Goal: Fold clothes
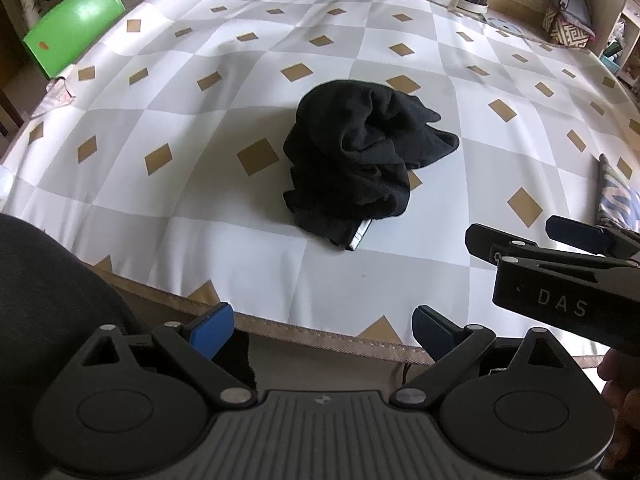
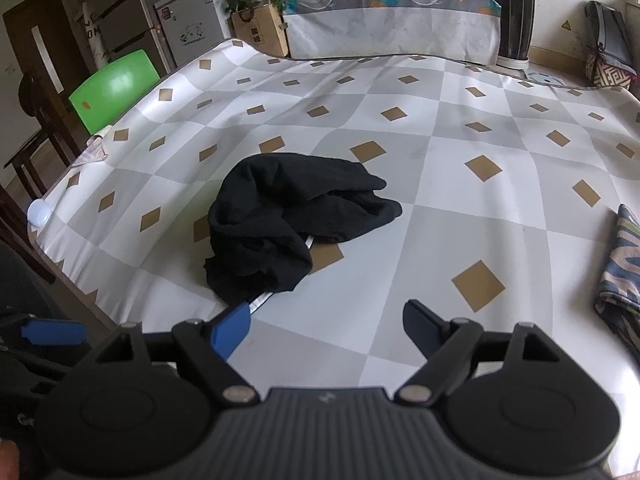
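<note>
A crumpled black garment [image 1: 360, 160] lies bunched in a heap near the middle of the worktop [image 1: 200, 92], which is covered by a cloth of grey and white checks with tan diamonds. A short white-edged strip of the garment pokes out at its near end. The left gripper [image 1: 323, 330] hovers at the near edge of the worktop, its blue-padded fingers [image 1: 212, 330] spread wide apart and holding nothing, well short of the garment. The right gripper [image 2: 326, 328] sits over the near part of the worktop, also with its fingers wide apart and empty; its left pad is just beside the garment's white-edged strip, though whether it touches cannot be told. In the left wrist view the right gripper shows at the right, over the worktop. A folded patterned cloth [image 2: 620, 272] rests at the right edge of the worktop. A green chair [image 2: 114, 88] stands past the far left side, and a potted plant [image 2: 516, 28] beyond the far edge.
</note>
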### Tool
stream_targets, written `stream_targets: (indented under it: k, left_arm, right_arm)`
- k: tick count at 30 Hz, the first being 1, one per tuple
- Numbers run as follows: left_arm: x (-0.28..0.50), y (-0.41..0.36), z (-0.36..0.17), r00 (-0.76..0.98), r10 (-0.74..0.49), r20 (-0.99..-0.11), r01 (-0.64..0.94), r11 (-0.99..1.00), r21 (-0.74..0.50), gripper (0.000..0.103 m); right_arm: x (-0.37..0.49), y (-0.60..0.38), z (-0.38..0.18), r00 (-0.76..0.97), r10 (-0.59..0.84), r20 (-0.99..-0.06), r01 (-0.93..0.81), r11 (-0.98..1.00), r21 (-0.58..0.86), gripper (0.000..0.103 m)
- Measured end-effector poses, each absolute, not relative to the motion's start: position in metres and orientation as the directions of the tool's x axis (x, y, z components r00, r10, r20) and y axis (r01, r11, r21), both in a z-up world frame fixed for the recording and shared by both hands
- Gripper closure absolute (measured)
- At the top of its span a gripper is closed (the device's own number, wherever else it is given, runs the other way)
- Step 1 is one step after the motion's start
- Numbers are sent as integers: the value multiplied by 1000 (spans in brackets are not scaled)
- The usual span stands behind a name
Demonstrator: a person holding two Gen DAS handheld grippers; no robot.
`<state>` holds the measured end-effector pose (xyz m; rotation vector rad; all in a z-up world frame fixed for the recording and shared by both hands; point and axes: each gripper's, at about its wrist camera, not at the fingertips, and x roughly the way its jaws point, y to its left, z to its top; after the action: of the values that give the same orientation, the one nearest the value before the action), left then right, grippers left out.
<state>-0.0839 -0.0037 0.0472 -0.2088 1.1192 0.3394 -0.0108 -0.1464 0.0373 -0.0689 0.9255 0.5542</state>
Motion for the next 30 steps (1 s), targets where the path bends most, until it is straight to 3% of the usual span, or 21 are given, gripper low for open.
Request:
stream_targets:
  k: [30]
  left_arm:
    - [-77,-3,47,404,194,-894,-372,928,34,7]
  right_arm:
    - [-6,-139,36,482,418,-770,-463,868,181,19]
